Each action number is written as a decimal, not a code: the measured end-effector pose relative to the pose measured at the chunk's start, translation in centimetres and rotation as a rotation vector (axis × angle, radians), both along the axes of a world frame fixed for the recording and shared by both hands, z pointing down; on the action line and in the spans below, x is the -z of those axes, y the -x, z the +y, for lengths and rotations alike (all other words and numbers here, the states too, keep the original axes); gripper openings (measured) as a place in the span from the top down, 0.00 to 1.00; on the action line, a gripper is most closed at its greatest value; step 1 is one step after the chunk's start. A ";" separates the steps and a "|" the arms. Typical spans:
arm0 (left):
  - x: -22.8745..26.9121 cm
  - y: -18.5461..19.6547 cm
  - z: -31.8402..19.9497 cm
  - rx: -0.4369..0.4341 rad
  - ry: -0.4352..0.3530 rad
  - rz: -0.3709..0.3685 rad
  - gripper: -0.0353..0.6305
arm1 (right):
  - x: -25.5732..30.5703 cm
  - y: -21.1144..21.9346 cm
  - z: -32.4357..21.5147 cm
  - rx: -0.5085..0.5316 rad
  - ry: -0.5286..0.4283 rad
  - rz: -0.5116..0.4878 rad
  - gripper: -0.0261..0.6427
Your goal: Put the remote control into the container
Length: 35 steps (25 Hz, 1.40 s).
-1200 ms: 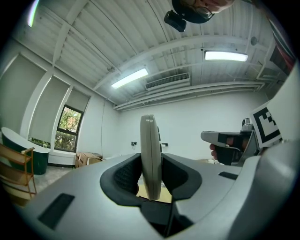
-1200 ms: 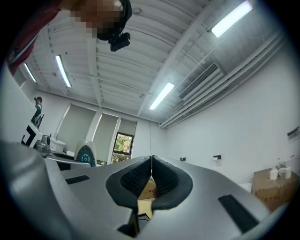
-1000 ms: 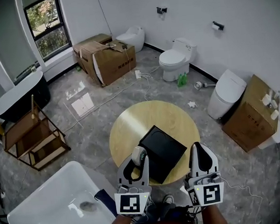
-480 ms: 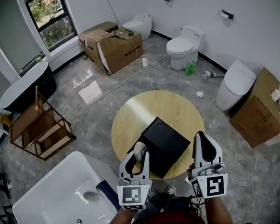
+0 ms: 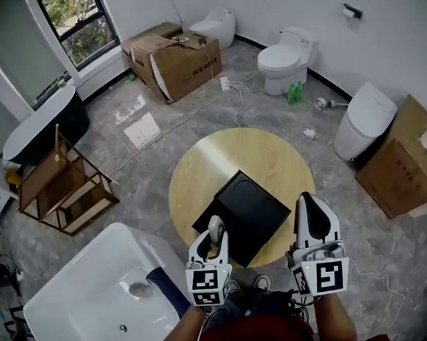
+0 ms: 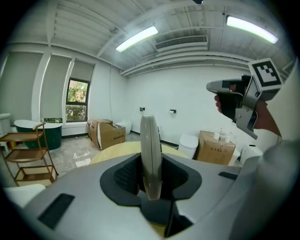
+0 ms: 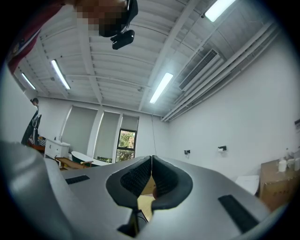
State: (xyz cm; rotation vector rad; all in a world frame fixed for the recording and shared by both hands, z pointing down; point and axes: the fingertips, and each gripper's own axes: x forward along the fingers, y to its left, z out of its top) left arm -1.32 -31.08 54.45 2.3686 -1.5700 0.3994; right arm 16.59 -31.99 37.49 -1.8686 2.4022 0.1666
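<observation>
A black square container (image 5: pixel 243 214) lies on the round wooden table (image 5: pixel 220 158), toward its near edge. My left gripper (image 5: pixel 214 236) is shut on a pale grey remote control (image 5: pixel 216 230), held on edge just at the container's near left corner. In the left gripper view the remote control (image 6: pixel 151 154) stands upright between the dark pads, with the left gripper (image 6: pixel 151 180) clamped on its lower half. My right gripper (image 5: pixel 310 208) hovers at the table's near right edge, beside the container, shut and empty. The right gripper (image 7: pixel 151 169) shows its pads touching.
A white bathtub (image 5: pixel 77 302) sits at the lower left, close to my left arm. A wooden shelf frame (image 5: pixel 60 189) and a black tub (image 5: pixel 45 131) stand further left. Toilets (image 5: pixel 286 61) and cardboard boxes (image 5: pixel 182 58) line the far and right walls.
Both grippers have drifted slightly rightward and the left one has turned, so the remote shows more edge-on. The grip on the remote is unchanged, and the right gripper stays shut.
</observation>
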 end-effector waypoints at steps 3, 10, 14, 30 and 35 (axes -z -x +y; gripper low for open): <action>-2.4 -0.5 -0.3 -0.004 0.049 -0.018 0.77 | -0.4 -0.4 -0.4 0.003 0.008 -0.002 0.92; -7.2 -0.9 -1.0 0.017 0.168 -0.048 0.77 | -1.0 -0.4 -1.0 0.017 0.023 0.011 0.92; -9.6 -1.1 -1.3 0.020 0.248 -0.076 0.77 | -1.1 -0.5 -1.3 0.020 0.030 0.014 0.92; -16.5 -1.9 -1.1 -0.029 0.539 -0.196 0.77 | -1.7 -0.3 -1.6 0.024 0.050 0.020 0.92; -17.4 -1.6 -1.4 -0.044 0.576 -0.230 0.77 | -1.8 0.2 -1.7 0.025 0.057 0.025 0.92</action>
